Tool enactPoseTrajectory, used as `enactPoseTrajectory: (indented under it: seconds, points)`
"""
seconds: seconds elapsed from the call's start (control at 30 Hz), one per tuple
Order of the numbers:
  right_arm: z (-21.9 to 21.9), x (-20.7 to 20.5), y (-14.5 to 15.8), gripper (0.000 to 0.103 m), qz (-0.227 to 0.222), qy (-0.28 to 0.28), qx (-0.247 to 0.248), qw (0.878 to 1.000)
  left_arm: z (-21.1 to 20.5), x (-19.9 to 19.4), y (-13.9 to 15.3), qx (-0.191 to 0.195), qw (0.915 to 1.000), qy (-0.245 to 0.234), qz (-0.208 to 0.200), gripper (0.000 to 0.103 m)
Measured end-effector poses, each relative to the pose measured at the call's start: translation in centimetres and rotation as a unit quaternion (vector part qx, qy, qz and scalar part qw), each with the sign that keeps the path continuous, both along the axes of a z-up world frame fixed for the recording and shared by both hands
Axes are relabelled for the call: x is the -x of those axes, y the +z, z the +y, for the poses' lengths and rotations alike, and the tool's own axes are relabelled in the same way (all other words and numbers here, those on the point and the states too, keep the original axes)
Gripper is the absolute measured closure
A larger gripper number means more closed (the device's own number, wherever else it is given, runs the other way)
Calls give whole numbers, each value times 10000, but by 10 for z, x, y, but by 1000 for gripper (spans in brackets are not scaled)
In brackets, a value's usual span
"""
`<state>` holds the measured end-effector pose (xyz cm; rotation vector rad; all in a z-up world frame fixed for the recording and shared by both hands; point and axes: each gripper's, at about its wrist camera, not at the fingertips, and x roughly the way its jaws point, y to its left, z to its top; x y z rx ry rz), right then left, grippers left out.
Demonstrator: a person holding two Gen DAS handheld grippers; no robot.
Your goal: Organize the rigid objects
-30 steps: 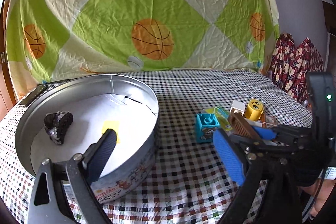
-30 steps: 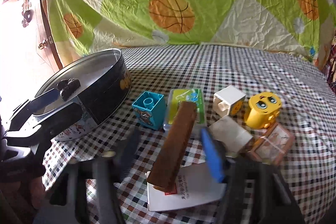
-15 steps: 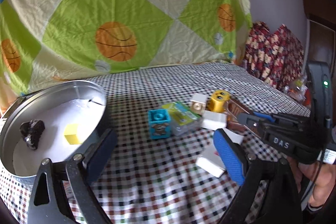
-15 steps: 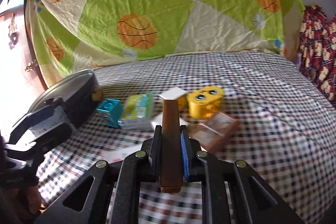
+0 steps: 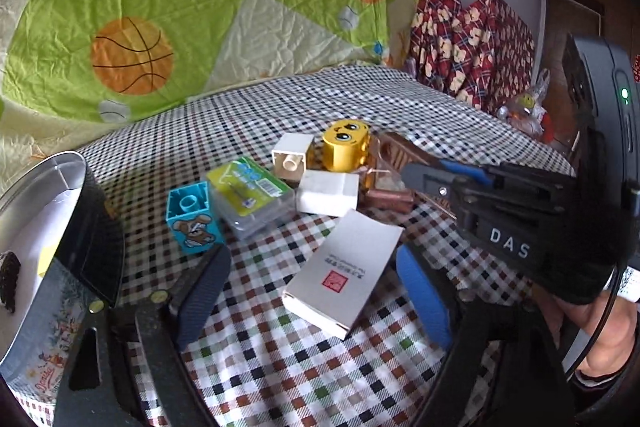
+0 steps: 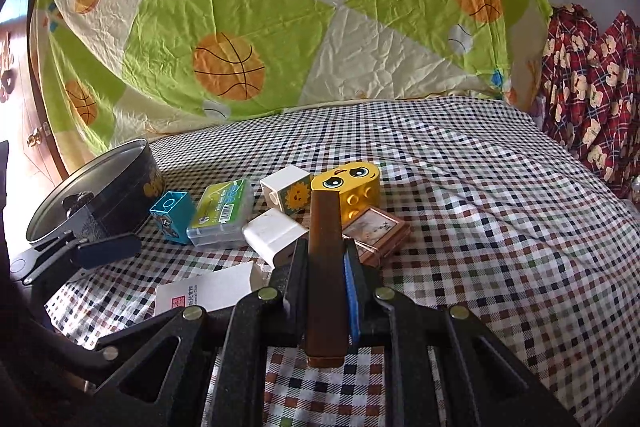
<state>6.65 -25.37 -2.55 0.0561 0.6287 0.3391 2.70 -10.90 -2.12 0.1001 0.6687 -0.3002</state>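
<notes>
Now brown block (image 6: 325,269) pinched upright between right fingers (image 6: 351,291); left fingers (image 5: 204,291) spread

Toy cluster packed tight mid-cloth: teal block (image 5: 193,221), green-label clear case (image 5: 251,195), white block (image 5: 292,159), yellow face block (image 5: 347,146), white box (image 5: 329,193), small picture frame (image 6: 376,229) touching or just beside each other, no gap for fingers. Flat white carton (image 5: 345,271) lies just in front. Round tin (image 6: 105,187) walls off left. Checkered cloth (image 6: 480,211) bare to the right and behind the cluster.
</notes>
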Motion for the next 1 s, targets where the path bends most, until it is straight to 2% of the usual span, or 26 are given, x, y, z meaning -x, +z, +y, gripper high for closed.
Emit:
enactPoseTrajectory:
  seconds: [0.03, 0.13, 0.2, 0.23, 0.27, 0.3, 0.4, 0.5, 0.63, 0.77, 0.87, 1.0]
  points:
    - [0, 0, 0, 86, 3, -10, 2, 10000, -2, -3, -2, -33, 9999, -93, 109, 17]
    - [0, -1, 0, 86, 5, -49, 23, 10000, -7, -10, -6, -110, 9990, -205, 375, 31]
    - [1, -1, 0, 86, 5, -58, 36, 10000, -11, -9, -7, -206, 9987, -275, 377, 33]
    - [1, -1, 0, 86, 2, -61, 39, 10000, -12, -7, -7, -224, 9988, -278, 347, 41]
    - [1, 0, 0, 86, -2, -65, 46, 10000, -13, -7, -8, -249, 9985, -314, 360, 56]
    - [1, 0, 0, 86, -2, -70, 58, 10000, -14, -6, -9, -270, 9985, -335, 349, 62]
    - [3, 0, 1, 86, -30, -86, 111, 9999, -14, -4, -8, -259, 9984, -405, 294, 63]
    - [3, 2, 1, 86, -76, -109, 136, 9998, -9, -2, -6, -165, 9994, -264, 146, 63]
    - [3, 3, 2, 86, -114, -134, 129, 9998, 4, 8, 2, -22, 9994, 128, -316, 63]
    - [4, 5, 2, 86, -171, -187, 190, 9995, 19, 17, 8, 122, 9947, 672, -763, 63]
    - [4, 6, 2, 86, -200, -237, 214, 9993, 35, 17, 12, 366, 9894, 1068, -919, 63]
    - [3, 6, 3, 86, -231, -273, 218, 9991, 44, 21, 13, 482, 9844, 1301, -1078, 63]
